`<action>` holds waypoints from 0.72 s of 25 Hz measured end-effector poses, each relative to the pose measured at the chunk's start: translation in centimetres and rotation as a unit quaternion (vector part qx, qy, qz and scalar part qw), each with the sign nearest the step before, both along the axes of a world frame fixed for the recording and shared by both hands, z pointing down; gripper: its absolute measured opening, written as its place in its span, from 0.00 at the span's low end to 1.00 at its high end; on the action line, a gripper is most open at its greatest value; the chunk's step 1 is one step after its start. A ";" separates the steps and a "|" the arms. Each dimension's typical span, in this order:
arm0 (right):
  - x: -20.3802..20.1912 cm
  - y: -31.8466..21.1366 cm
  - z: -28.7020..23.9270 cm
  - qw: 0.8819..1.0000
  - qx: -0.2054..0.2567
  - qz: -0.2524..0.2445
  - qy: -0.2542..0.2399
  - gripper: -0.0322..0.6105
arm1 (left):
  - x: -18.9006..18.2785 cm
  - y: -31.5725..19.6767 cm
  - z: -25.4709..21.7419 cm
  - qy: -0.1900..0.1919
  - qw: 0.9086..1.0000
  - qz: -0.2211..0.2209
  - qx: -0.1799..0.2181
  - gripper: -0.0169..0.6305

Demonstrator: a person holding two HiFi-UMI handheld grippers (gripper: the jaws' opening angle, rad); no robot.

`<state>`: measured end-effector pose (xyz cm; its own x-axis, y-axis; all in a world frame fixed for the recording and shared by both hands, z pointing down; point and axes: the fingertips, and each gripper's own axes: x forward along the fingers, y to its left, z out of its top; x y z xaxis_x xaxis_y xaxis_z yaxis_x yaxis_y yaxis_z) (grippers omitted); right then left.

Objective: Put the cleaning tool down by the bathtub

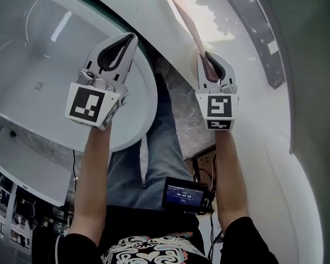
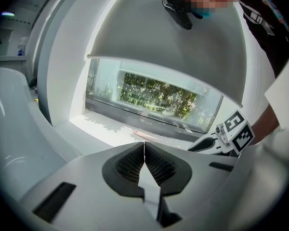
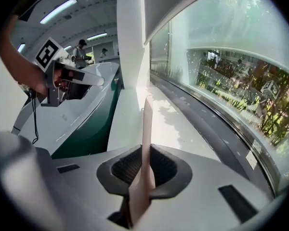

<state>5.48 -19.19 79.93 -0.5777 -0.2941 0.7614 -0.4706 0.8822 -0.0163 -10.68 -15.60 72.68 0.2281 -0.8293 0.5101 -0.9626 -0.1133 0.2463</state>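
Note:
The cleaning tool (image 1: 186, 20) is a long, flat pink strip. My right gripper (image 1: 210, 57) is shut on its near end, and the rest reaches out over the white ledge (image 1: 154, 4) beside the bathtub (image 1: 44, 48). In the right gripper view the cleaning tool (image 3: 147, 124) stands on edge between the jaws of my right gripper (image 3: 145, 165), above the sunlit ledge (image 3: 171, 126). My left gripper (image 1: 130, 38) hovers over the tub's rim, shut with nothing in it. The left gripper view shows my left gripper (image 2: 144, 150) with its pads pressed together, and the tool's tip (image 2: 145, 134) beyond them.
A long window (image 3: 231, 81) runs along the far side of the ledge, with a white column (image 3: 130, 37) at its end. A green gap (image 3: 94, 129) separates tub and ledge. A small screen device (image 1: 185, 194) with cables hangs at the person's waist. A white cabinet (image 1: 27, 166) stands at lower left.

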 end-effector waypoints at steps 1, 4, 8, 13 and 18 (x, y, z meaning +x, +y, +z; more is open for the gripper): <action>0.2 0.1 0.3 1.000 -0.002 0.001 0.008 0.16 | 0.0 0.0 0.1 0.002 1.000 -0.001 -0.001 0.05; 0.5 0.1 1.1 0.999 -0.005 0.009 0.031 0.16 | -0.2 0.0 0.2 0.005 1.000 -0.003 -0.001 0.05; 0.5 0.1 2.0 0.999 -0.006 0.009 0.047 0.16 | -0.7 -0.1 0.5 0.007 1.000 -0.010 0.000 0.05; 0.2 0.2 2.4 0.998 -0.012 0.019 0.053 0.16 | -0.6 0.4 1.2 0.009 1.000 -0.003 -0.006 0.05; 0.2 0.1 2.8 0.998 -0.021 0.033 0.057 0.16 | 0.0 0.5 2.1 0.005 1.000 0.011 -0.017 0.05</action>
<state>5.67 -19.05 82.70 -0.4663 -0.2955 0.8338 -0.5288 0.8487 0.0050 -10.68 -15.06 74.79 0.2516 -0.8068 0.5346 -0.9572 -0.1259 0.2604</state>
